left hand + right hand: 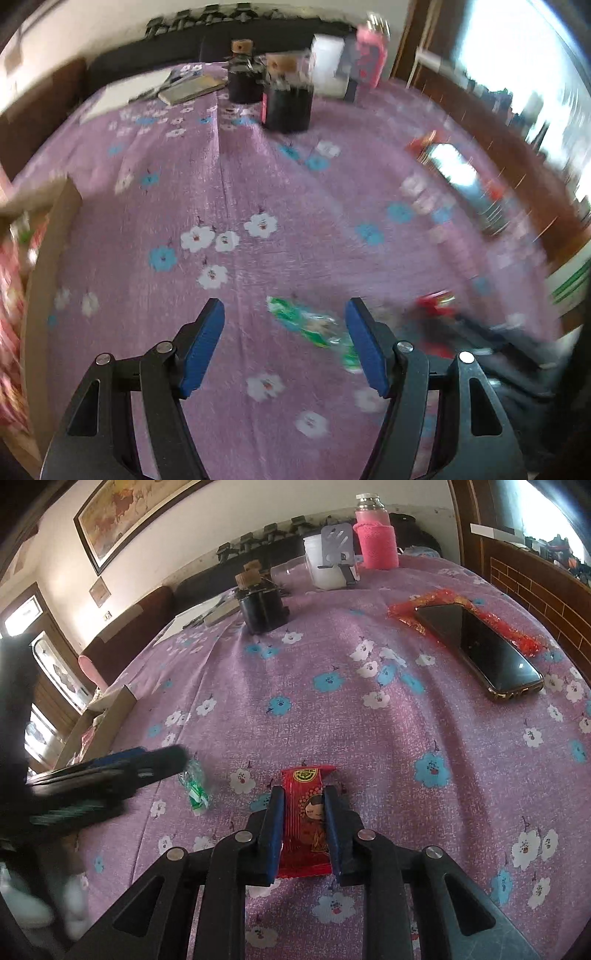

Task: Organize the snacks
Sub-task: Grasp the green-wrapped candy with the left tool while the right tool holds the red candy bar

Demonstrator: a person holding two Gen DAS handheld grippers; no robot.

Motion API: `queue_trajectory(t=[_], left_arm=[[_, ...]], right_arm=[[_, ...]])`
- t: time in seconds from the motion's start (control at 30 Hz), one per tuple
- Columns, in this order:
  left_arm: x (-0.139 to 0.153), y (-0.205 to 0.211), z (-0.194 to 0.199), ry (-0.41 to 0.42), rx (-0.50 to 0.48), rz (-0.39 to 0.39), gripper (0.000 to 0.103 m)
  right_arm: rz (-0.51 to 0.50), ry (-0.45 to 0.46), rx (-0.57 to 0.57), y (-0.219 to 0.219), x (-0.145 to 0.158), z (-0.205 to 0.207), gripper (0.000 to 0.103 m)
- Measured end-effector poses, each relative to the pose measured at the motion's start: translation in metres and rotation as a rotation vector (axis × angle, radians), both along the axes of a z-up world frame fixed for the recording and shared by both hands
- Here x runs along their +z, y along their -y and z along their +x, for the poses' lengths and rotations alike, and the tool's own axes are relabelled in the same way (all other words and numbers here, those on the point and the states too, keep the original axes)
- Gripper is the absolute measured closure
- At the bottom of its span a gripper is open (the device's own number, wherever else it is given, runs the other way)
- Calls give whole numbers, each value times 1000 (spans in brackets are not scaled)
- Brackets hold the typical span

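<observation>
Right claw (303,808) clenched on a red snack packet (306,823), blue pads pressed against both long edges, packet lying flat on the surface (332,720) under a purple cloth printed with white and blue flowers. Left claw (284,332) released, pads spread wide above the cloth, with a green-and-white snack wrapper (314,326) lying between them, close to the right-hand pad; same wrapper (195,784) seen from the right wrist just beyond the blurred tip of the left claw (162,762). Cardboard box (51,258) at the left edge of the surface, open, with red-patterned contents partly visible inside. Dark phone (480,650) resting on a red foil packet (458,613) at the right side of the surface. 2 dark jars with cork stoppers (273,92) toward the far end, near papers and a notebook (184,88). Farther back: pink-sleeved bottle (375,535) with metal cap, translucent white container (325,561), and grey phone stand (336,542) in front of it. Beyond the surface: dark sofa (147,627) against a pale wall, framed painting (136,513) hung above, wooden door (37,664) with glass panels at left, bright window (517,55) with wooden frame at right. Left-wrist view heavily motion-blurred toward its right side.
</observation>
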State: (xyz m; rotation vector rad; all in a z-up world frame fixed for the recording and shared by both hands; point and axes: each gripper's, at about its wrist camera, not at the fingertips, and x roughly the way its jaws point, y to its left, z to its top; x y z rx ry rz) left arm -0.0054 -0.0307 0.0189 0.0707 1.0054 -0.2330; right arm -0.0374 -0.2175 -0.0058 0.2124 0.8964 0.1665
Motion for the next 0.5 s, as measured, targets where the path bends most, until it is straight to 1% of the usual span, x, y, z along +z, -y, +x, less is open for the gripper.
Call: queue_trajectory(t=[0.07,0.13,0.17,0.23,0.27,0.3,0.4,0.5], left_arm=[[-4,-6,-3,-18,-12,25,36],[-3,-16,-11,-45,-28,19,42],[0,-22,-17,-45,-43,17,43],[7,-36,-28,-16,-43,43,42],[10,-43,-29,-8,-40,40,42],[15,-53,-34,0,-44,13,42],[22,-60,-42,53,-62,-11,42],[23,-53,-45,69,-117,-28,42]], right_arm=[[8,-1,-1,1,0,0,81],[10,-2,-1,1,0,0,81],[9,-2,-1,1,0,0,81],[6,-2,-2,1,0,0,80],[2,-1,-2,0,0,0,80],[-3,0,-2,0,0,0,80],[-16,3,-3,-2,0,-1,80],[-18,6,-5,-2,0,-1,80]])
